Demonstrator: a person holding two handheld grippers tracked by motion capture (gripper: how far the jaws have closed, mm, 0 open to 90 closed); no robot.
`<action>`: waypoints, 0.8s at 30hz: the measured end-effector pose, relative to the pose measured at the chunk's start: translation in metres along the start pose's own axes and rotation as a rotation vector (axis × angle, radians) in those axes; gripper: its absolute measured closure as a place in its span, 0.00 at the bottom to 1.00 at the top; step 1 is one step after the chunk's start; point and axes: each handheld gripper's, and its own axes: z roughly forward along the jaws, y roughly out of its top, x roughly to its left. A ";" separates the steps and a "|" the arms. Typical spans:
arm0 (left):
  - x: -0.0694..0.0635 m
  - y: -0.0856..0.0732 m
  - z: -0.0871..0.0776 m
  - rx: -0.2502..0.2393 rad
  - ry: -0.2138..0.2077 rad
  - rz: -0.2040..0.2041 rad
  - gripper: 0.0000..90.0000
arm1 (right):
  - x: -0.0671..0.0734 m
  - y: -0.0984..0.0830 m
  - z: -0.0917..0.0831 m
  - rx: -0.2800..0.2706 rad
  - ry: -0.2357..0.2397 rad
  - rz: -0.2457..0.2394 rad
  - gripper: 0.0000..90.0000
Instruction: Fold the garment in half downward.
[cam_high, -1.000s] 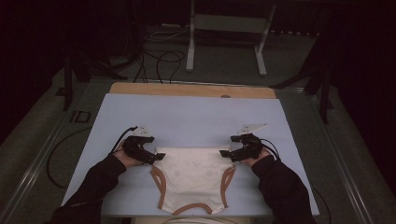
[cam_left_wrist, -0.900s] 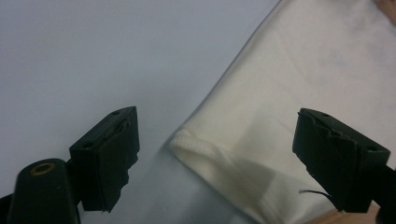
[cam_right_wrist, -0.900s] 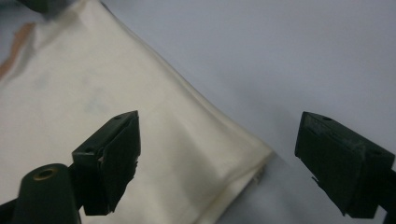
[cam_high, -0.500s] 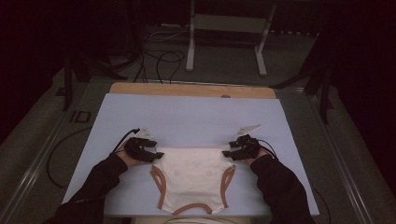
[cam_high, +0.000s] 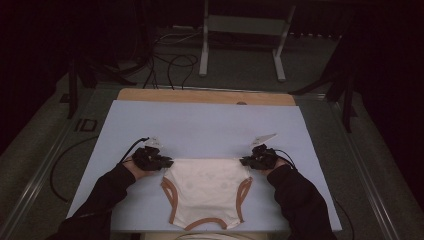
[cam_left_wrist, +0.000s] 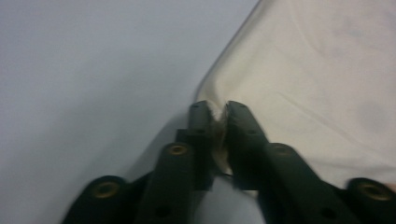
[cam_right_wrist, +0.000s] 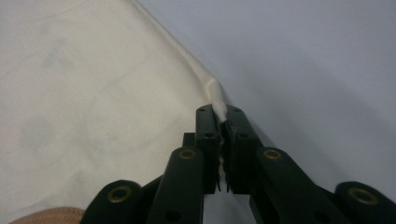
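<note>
- The desk (cam_high: 200, 127) runs from the middle to the lower edge of the frame, covered by a pale blue sheet.
- A bare wooden strip (cam_high: 205, 96) shows along its upper edge.
- A cream garment (cam_high: 206, 190) with brown trim lies flat at lower centre, reaching the bottom edge.

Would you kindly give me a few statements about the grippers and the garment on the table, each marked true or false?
1. The left gripper is shut on a corner of the cream garment. True; its fingers have just been closing and now pinch the cloth.
2. The right gripper hangs open above the table. False; it too has just closed and pinches the garment's edge.
3. The garment lies on a light blue mat. True.
4. The garment's leg openings are trimmed in green. False; the trim is brown.
5. The garment is folded in half. False; it lies spread flat.
</note>
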 end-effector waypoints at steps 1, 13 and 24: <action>0.000 0.001 0.000 -0.001 0.003 -0.003 0.94 | 0.000 0.000 -0.001 0.001 0.001 0.000 0.96; 0.004 0.016 -0.011 -0.055 0.033 0.010 0.96 | -0.007 0.008 -0.011 -0.036 -0.013 0.002 0.96; 0.014 0.036 -0.012 -0.091 0.060 0.046 0.96 | -0.018 0.022 -0.014 -0.059 -0.067 0.004 0.96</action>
